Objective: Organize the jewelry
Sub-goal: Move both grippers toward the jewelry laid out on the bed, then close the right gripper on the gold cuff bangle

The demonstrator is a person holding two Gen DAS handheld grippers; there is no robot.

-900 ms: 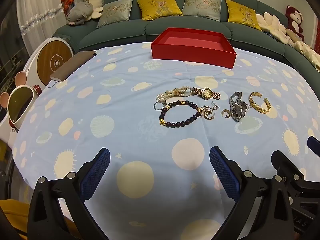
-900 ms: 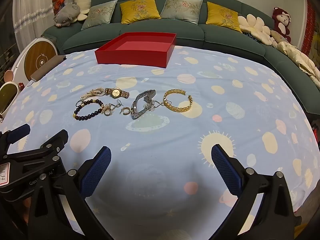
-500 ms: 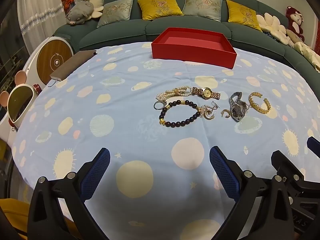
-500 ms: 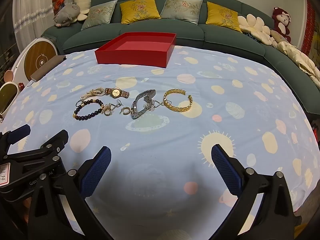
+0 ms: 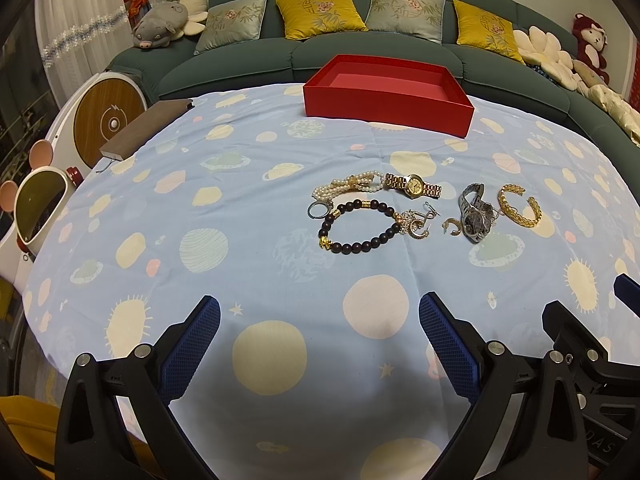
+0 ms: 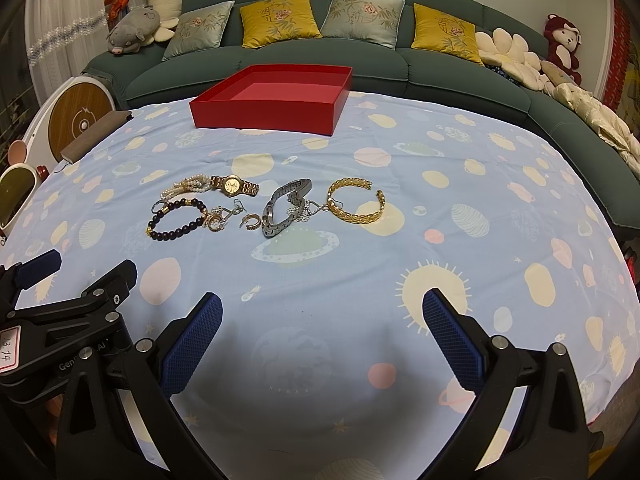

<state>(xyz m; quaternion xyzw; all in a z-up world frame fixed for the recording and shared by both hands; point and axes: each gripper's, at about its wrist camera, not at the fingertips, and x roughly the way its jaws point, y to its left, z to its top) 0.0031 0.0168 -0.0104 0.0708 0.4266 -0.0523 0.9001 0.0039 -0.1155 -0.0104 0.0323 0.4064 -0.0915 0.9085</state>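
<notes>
Jewelry lies in a row mid-table: a pearl bracelet (image 5: 347,187), a gold watch (image 5: 414,185), a dark bead bracelet (image 5: 360,230), small gold earrings (image 5: 418,227), a silver watch (image 5: 474,216) and a gold cuff (image 5: 518,206). The cuff (image 6: 356,205) and silver watch (image 6: 284,208) also show in the right wrist view. An empty red tray (image 5: 386,98) stands beyond them. My left gripper (image 5: 318,342) and right gripper (image 6: 322,340) are both open and empty, near the table's front edge, well short of the jewelry.
The table wears a light blue cloth with planet prints (image 5: 224,208). A brown notebook (image 5: 144,128) lies at the far left edge. A green sofa with cushions (image 5: 320,12) curves behind the table. White round gadgets (image 5: 36,208) stand off the left edge.
</notes>
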